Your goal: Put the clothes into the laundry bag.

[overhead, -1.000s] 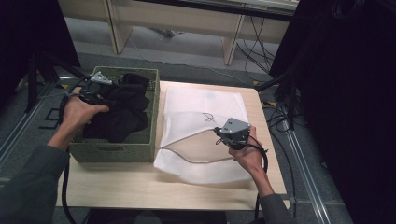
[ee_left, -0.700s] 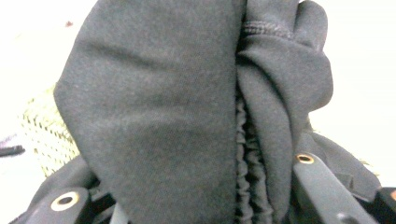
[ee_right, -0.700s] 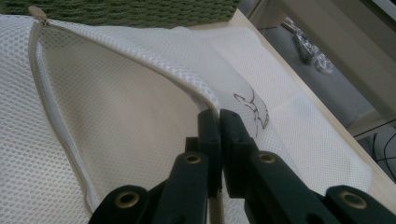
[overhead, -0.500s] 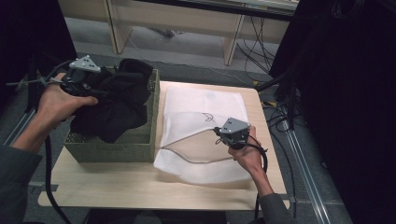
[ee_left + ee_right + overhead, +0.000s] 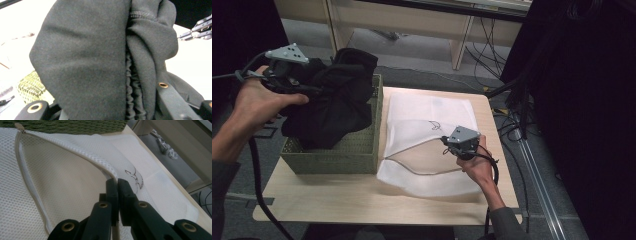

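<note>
Left gripper raised, right gripper low, both clamped.

The left gripper point(image 5: 287, 75) is held high in the left hand point(image 5: 254, 102), forearm angled up, with dark cloth bunched between its jaws. The right gripper point(image 5: 451, 146) sits low in the right hand point(image 5: 477, 167), jaws pinched together on a thin edge.

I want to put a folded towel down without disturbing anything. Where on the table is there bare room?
The table is bare along its near edge, in front of the green basket and the white mesh bag. A thin strip runs right of the bag. Elsewhere is crowded: basket left, bag centre-right, held open by the right gripper.
</note>
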Available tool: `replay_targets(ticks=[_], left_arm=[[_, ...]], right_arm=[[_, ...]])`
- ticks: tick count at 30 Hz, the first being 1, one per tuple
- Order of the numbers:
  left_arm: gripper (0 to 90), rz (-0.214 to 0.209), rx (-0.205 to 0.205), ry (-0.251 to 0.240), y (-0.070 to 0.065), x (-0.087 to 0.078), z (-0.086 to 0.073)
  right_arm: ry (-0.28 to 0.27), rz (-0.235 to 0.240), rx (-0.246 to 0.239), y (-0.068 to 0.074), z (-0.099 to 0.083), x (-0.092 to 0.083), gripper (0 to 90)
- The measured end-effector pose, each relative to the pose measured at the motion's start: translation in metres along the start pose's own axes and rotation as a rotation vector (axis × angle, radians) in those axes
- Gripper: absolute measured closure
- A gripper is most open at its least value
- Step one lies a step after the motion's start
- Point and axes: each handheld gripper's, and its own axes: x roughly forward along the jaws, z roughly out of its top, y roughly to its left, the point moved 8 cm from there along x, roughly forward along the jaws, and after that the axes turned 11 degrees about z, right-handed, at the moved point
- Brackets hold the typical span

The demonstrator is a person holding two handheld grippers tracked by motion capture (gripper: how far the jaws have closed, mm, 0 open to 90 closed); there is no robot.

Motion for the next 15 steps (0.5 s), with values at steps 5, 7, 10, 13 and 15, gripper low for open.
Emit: replay_targets(ticks=[5, 7, 10, 13, 15], left_arm=[[63.1, -0.021, -0.022, -0.026, -0.003, -0.008, 0.009], [63.1, -0.032, -0.026, -0.035, -0.006, -0.01, 0.011], [63.1, -0.044, -0.014, -0.056, -0.01, -0.015, 0.017], [63.1, -0.052, -0.008, -0.06, -0.014, -0.021, 0.023], [63.1, -0.071, -0.014, -0.077, -0.021, -0.024, 0.027]], right_arm=[[0.001, -0.005, 0.013, 0.0, 0.0, -0.001, 88.5], [0.001, -0.007, 0.017, 0.0, 0.0, -0.001, 88.5], [0.0, -0.007, 0.012, 0.0, 0.0, -0.001, 88.5], [-0.002, -0.007, 0.015, 0.0, 0.0, -0.001, 88.5], [-0.006, -0.008, 0.017, -0.001, 0.0, -0.001, 88.5]])
